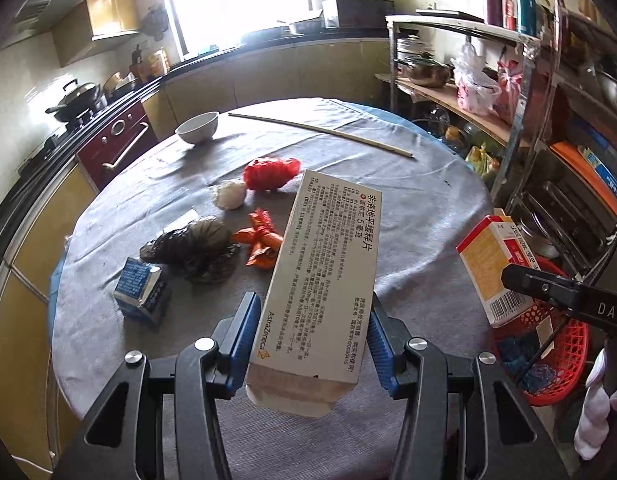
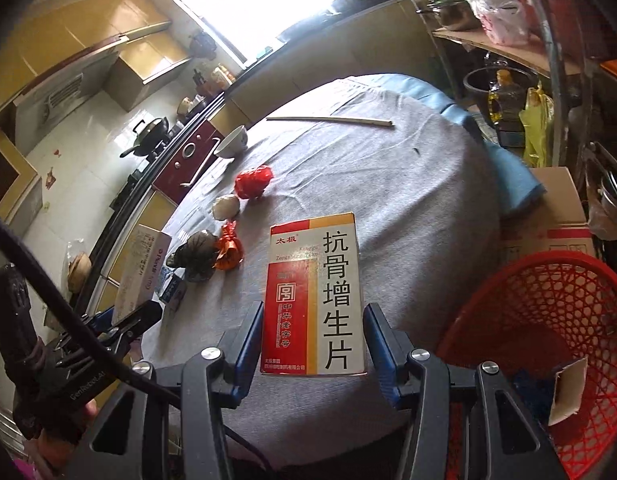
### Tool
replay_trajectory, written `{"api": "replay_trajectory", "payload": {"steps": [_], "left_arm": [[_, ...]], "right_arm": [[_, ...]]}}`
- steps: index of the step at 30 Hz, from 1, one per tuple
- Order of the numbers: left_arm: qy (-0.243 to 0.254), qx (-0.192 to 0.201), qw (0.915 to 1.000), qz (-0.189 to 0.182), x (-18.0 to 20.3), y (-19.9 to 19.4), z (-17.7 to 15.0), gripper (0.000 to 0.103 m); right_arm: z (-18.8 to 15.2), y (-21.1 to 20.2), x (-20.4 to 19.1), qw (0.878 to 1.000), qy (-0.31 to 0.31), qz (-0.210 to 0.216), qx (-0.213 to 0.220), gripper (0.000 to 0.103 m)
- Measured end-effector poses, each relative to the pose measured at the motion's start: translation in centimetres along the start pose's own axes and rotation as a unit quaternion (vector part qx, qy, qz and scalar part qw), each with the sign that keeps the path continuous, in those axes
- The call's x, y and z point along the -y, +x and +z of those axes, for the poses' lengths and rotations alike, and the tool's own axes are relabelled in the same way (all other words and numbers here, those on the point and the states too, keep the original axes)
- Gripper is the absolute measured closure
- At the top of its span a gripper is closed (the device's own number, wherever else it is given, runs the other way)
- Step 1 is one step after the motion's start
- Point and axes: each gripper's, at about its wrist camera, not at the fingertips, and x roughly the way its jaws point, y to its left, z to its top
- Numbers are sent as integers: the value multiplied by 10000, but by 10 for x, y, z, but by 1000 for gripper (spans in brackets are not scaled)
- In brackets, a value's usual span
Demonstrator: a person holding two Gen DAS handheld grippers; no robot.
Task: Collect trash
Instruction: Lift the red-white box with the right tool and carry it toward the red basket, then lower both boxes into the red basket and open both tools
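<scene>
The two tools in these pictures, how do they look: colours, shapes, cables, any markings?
The left tool and right tool look alike: black angular plastic frames with silver round bolts and blue ribbed pads on the fingers. A thick black cable runs by the left tool's body, which bears white lettering, seemingly "GenRobot.AI". The right tool's side shows the letters "DAS".

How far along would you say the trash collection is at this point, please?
Done: some scraps already lie in the red basket. In hand: the left gripper holds a white box, the right gripper a red box. Left on the table: red bag, tissue, orange wrapper, dark bag, blue carton.
</scene>
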Motion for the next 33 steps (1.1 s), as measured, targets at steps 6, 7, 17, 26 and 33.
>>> {"api": "replay_trajectory", "payload": {"steps": [6,7,17,26,33], "left_arm": [[231,-27,9997,-96,20,4,4,50],[260,-29,9996,-103,22,4,4,50],[609,-35,9980,-192,49,7,9,50],[956,8,9950,-303,76,8,13,50],[1264,1,9910,-442,101,10,14,50]], "right_arm": [[0,-8,19,9998,194,-78,67,50],[-1,-10,23,9997,238,-88,74,50],[-3,-26,53,9981,546,-224,202,50],[-9,-40,79,9957,797,-368,299,50],[-16,-53,102,9928,1024,-507,354,50]]}}
